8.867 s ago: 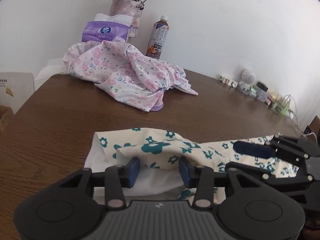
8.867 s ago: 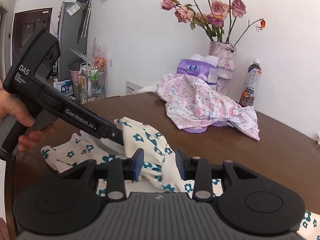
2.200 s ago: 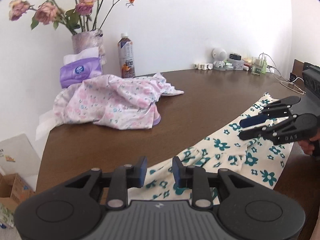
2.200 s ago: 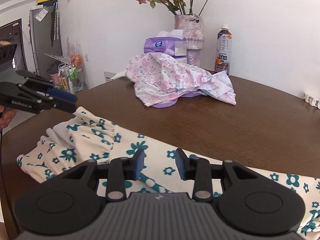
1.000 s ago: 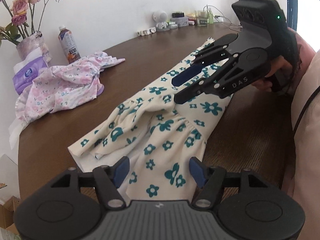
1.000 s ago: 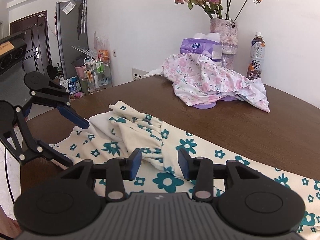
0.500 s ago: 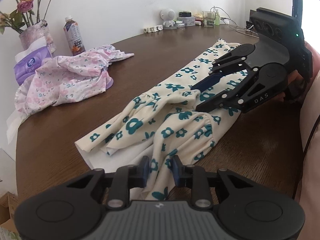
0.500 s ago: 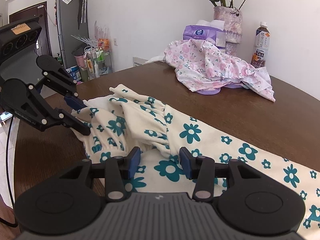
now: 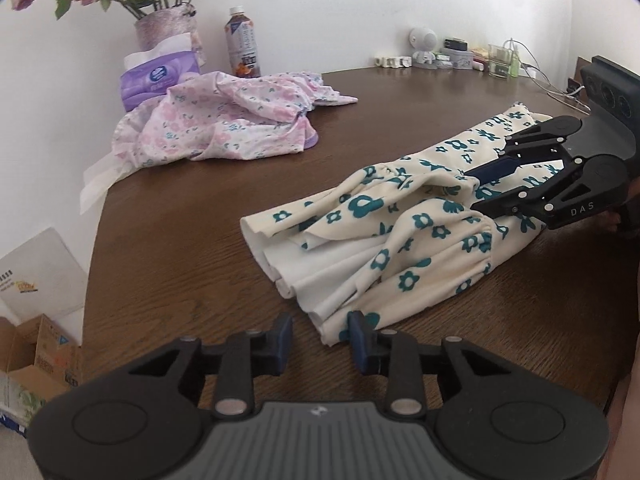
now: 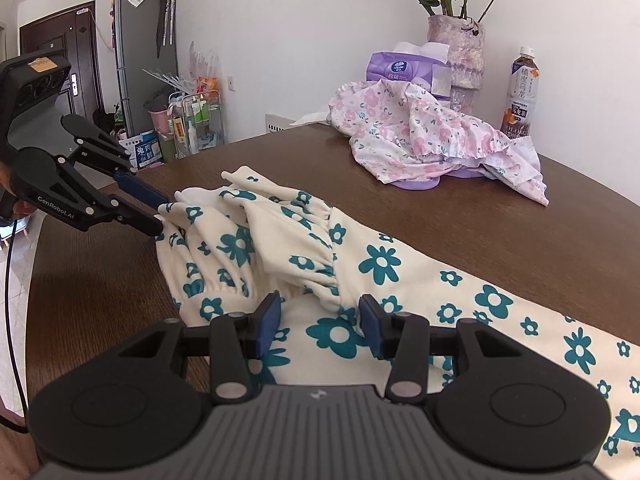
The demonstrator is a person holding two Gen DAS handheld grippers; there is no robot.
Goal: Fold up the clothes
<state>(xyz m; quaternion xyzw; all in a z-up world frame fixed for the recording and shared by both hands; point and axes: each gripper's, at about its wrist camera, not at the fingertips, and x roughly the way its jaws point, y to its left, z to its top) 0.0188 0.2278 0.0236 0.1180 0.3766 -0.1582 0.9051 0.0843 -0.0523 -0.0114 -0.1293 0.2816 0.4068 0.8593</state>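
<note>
Clothes numbered two on one brown wooden table [image 9: 208, 216]. A long cream garment with teal flowers [image 9: 404, 236] lay stretched along the table's near side, its bunched end close to the edge. A pink floral garment [image 9: 224, 124] sat crumpled well apart, near the far wall. Bare wood lay open between them. Two grippers were in view. The left gripper [image 9: 320, 338] hovered at the cream garment's bunched end, fingers parted and grasping nothing. The right gripper [image 10: 320, 320] hung over the gathered waist, fingers spread wide, a fold of cloth lying loosely between them. One vase of roses [image 10: 456, 48], one tissue pack [image 9: 160, 80] and one bottle [image 9: 242, 46] stood by the wall.
</note>
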